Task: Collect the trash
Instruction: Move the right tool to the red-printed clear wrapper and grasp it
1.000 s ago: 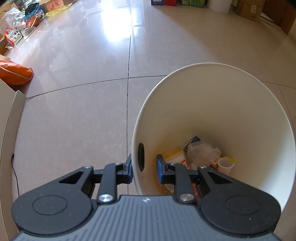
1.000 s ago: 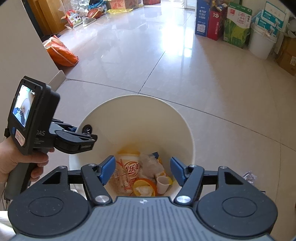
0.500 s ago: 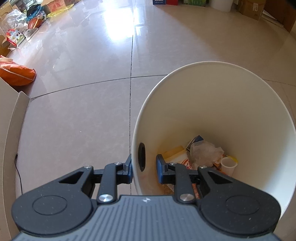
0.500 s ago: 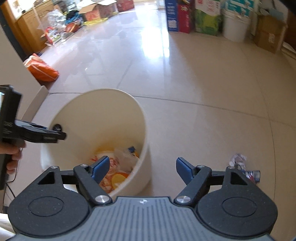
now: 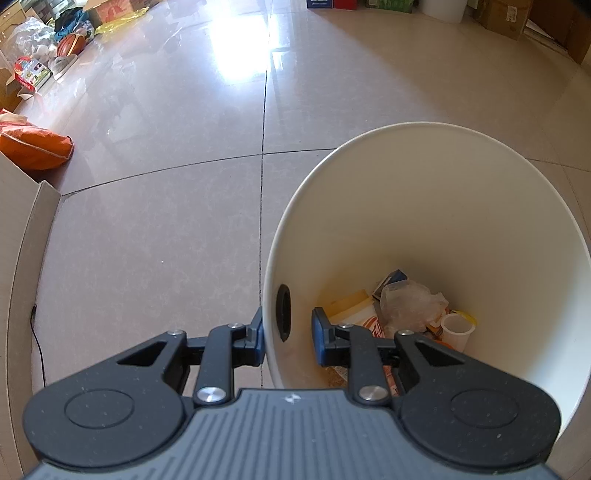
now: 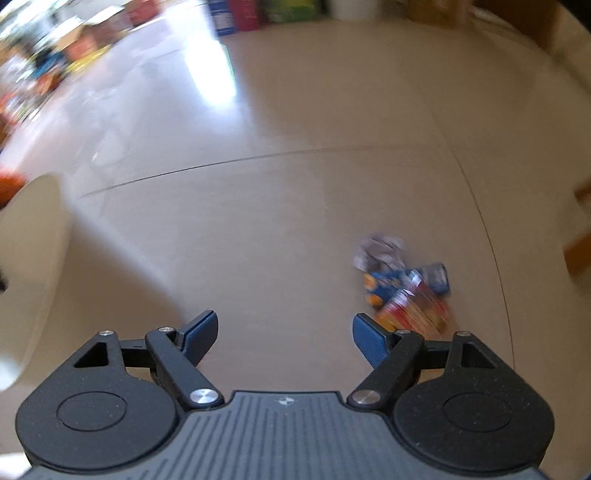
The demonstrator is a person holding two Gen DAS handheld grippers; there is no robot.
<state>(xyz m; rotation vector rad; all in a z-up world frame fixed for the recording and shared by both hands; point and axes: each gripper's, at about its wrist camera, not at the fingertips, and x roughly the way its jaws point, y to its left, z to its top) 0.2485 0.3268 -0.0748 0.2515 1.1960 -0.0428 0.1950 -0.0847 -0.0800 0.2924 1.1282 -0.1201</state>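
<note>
A white bin (image 5: 480, 192) stands on the tiled floor, with wrappers, a crumpled plastic bag (image 5: 410, 306) and a small white cup (image 5: 456, 330) at its bottom. My left gripper (image 5: 287, 338) is shut on the bin's near wall, one finger outside and one inside, by a dark handle hole (image 5: 283, 312). In the blurred right wrist view, my right gripper (image 6: 284, 334) is open and empty above the floor. Crumpled blue, red and silver wrappers (image 6: 404, 284) lie on the tiles just beyond its right finger. The bin's side (image 6: 31, 258) shows at the left edge.
An orange bag (image 5: 35, 146) lies at the left by a beige wall corner (image 5: 22, 229). Bags, a basketball (image 5: 72, 43) and boxes line the far left; cartons and a white bucket (image 5: 443, 7) line the far wall. A black cable (image 5: 37, 350) runs along the left wall.
My right gripper has swung right, away from above the bin, and now faces the wrappers on the floor. The left gripper keeps its hold on the bin wall, barely shifted.
</note>
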